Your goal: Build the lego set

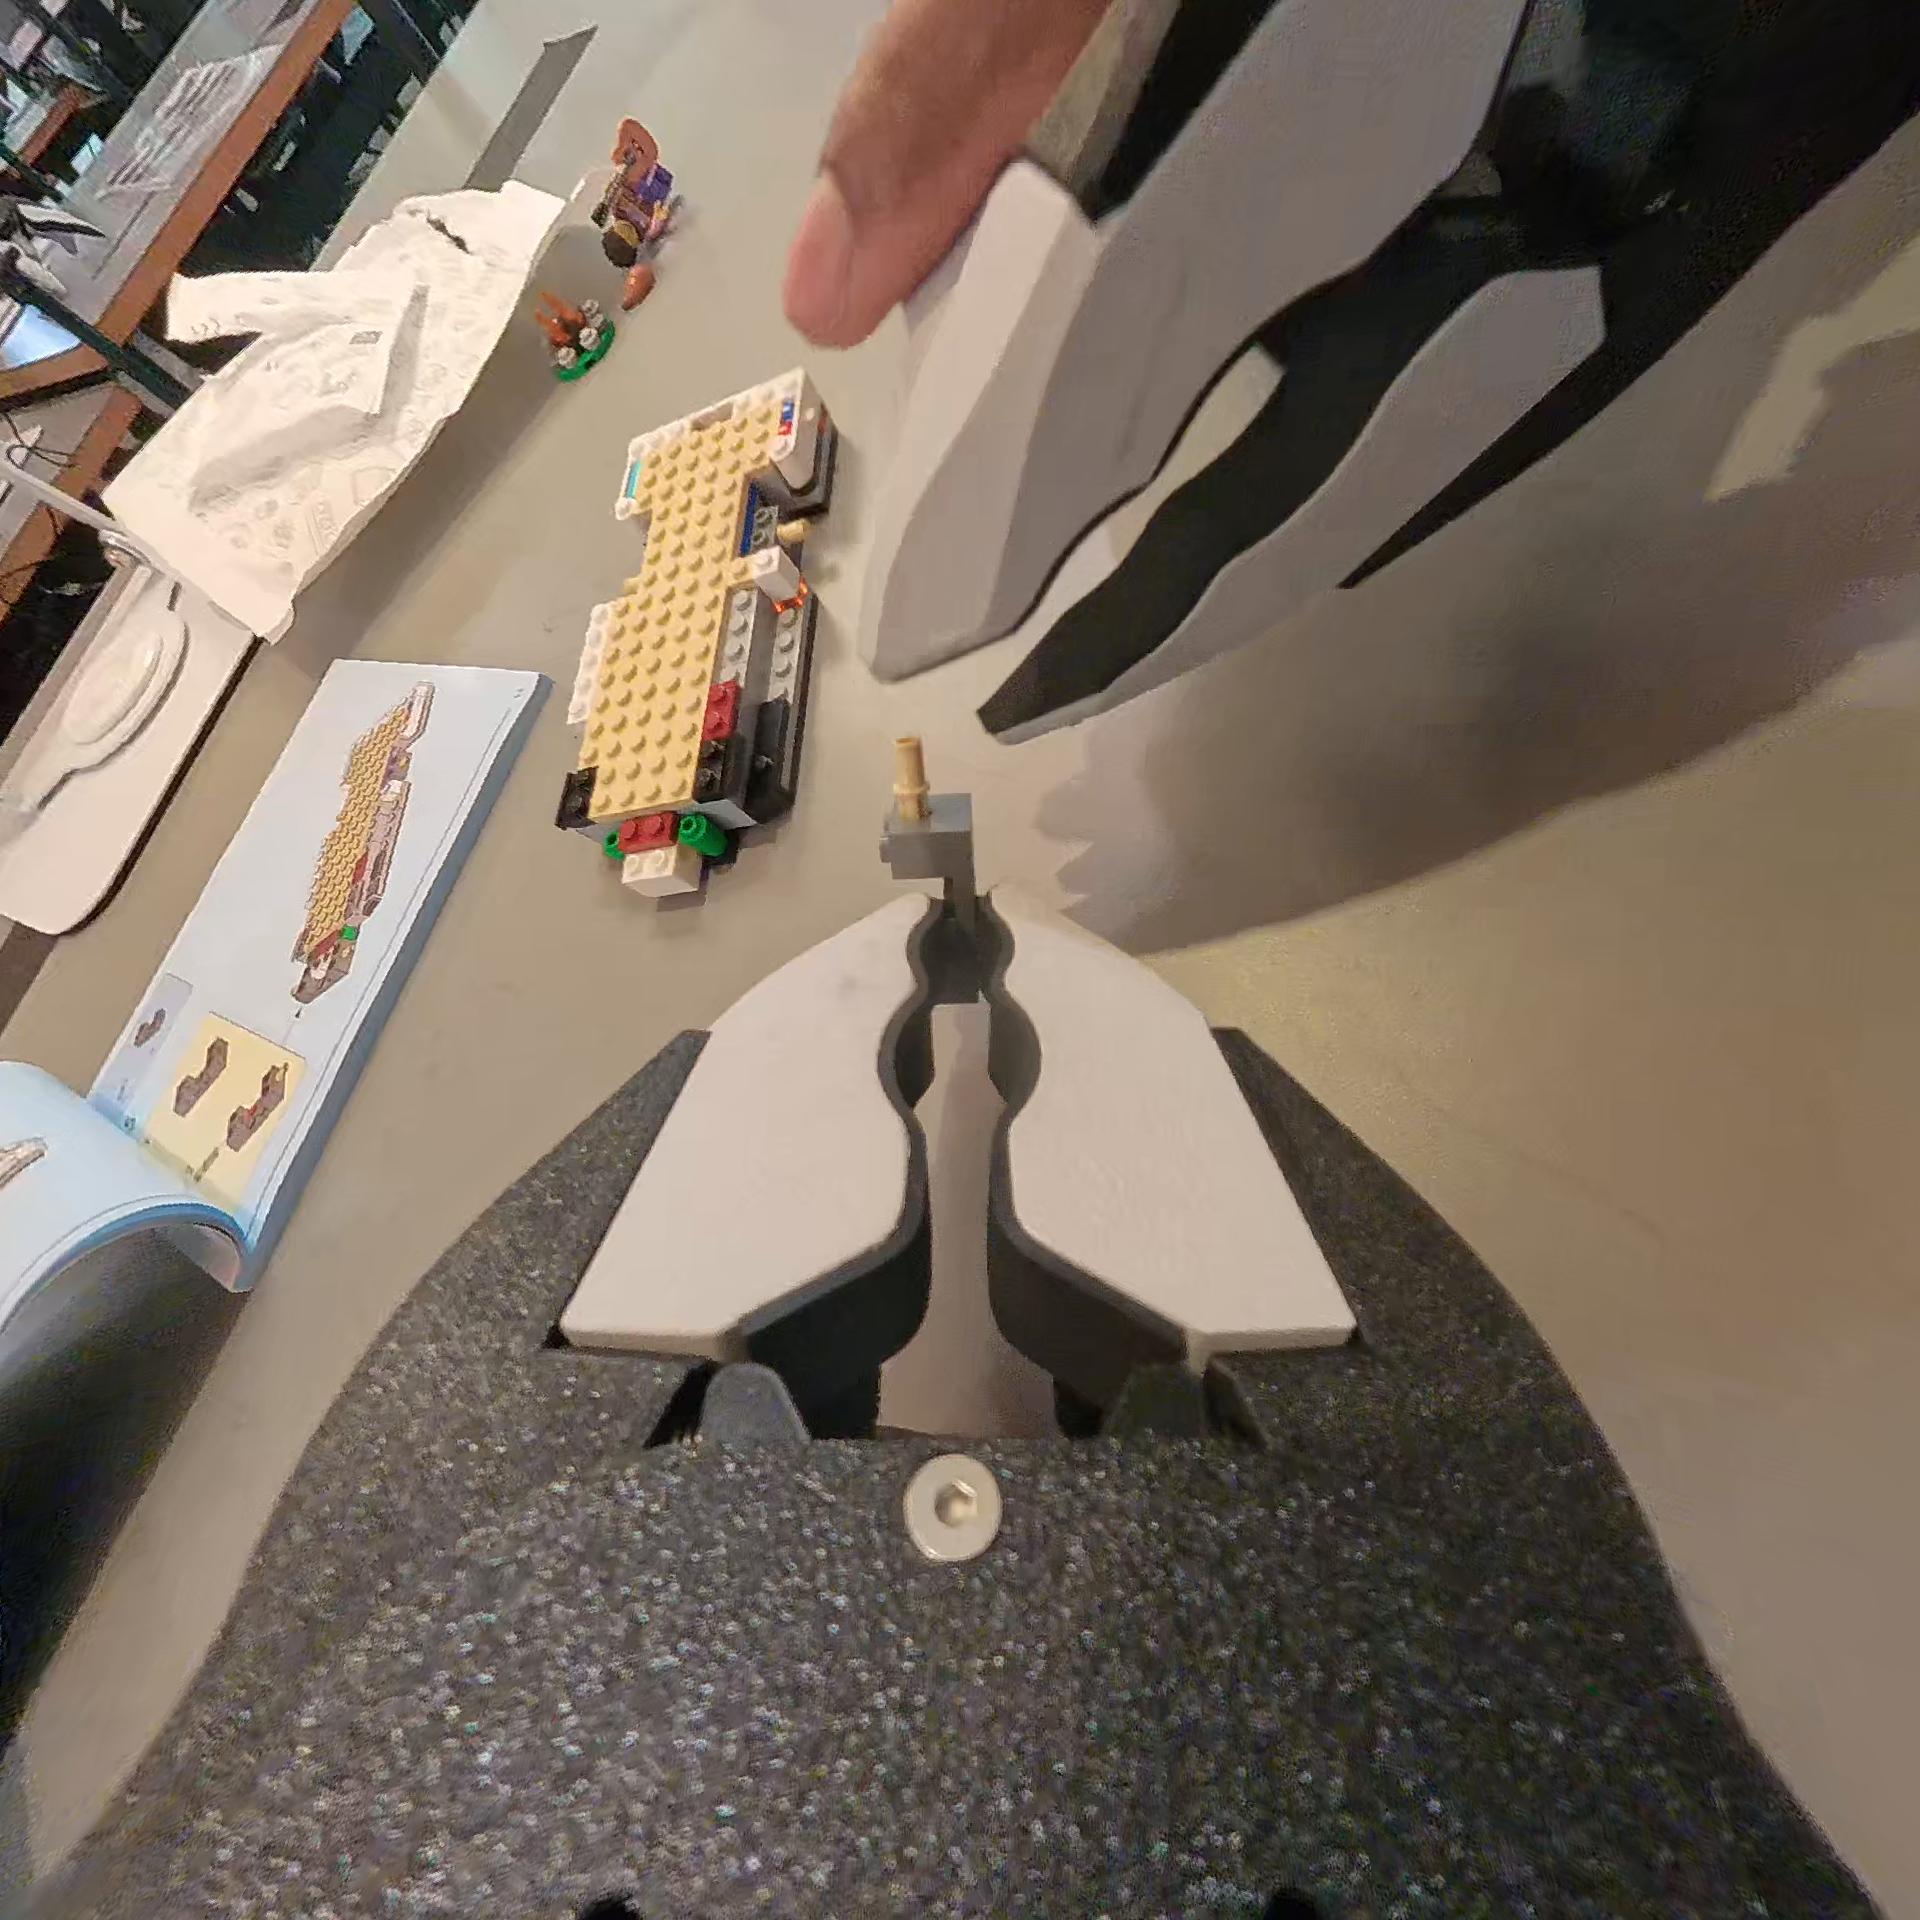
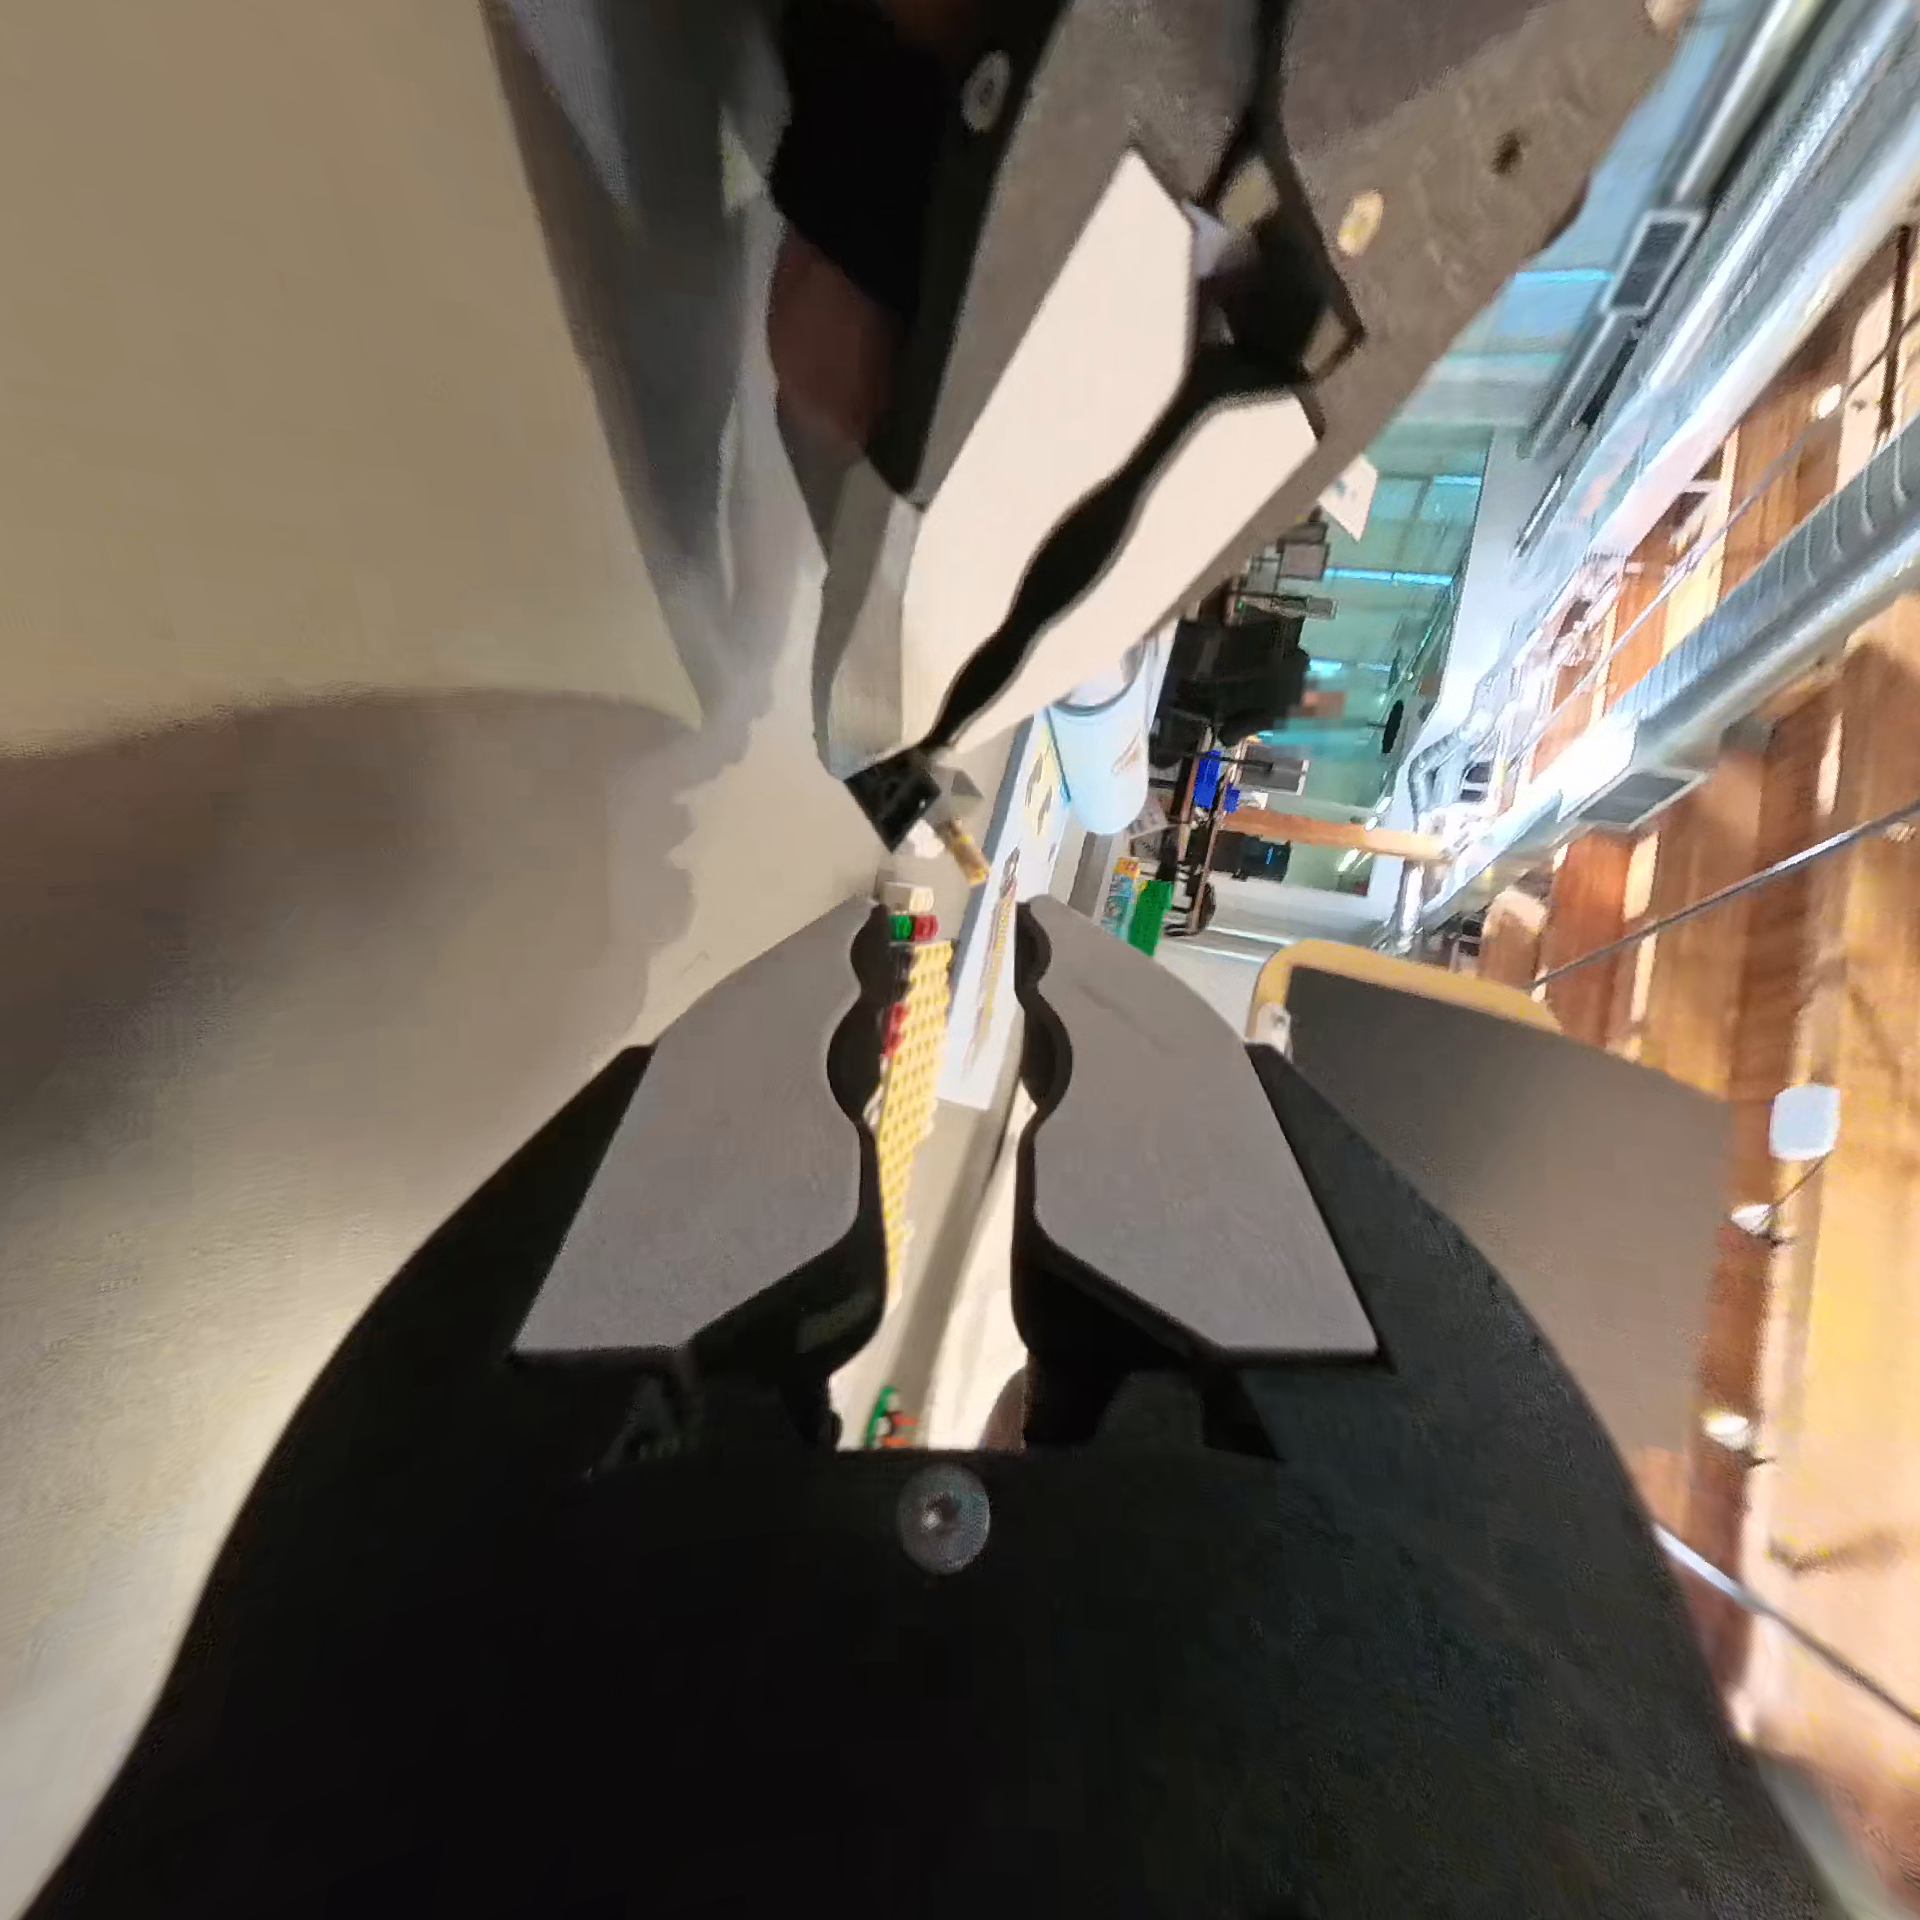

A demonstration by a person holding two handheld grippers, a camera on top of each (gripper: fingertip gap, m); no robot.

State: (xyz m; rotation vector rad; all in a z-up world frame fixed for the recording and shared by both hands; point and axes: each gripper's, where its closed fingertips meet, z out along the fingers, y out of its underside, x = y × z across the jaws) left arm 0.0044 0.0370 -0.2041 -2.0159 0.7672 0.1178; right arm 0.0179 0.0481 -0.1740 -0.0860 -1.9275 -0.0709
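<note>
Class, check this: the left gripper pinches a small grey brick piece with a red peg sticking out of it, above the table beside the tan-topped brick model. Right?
Not quite: the peg in the small grey brick piece is tan, not red, as the left wrist view shows. The left gripper does pinch it beside the tan-topped brick model.

A small grey brick assembly (image 1: 928, 831) with an upright tan peg (image 1: 910, 777) sits frame centre, clamped at its lower stem by the left hand-held gripper (image 1: 961, 914).

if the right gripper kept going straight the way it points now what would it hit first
Probably the brick model on the table: the right gripper is open and empty, and the model shows right between its fingers. The grey piece in the left gripper sits slightly off that line; depth is unclear.
</note>
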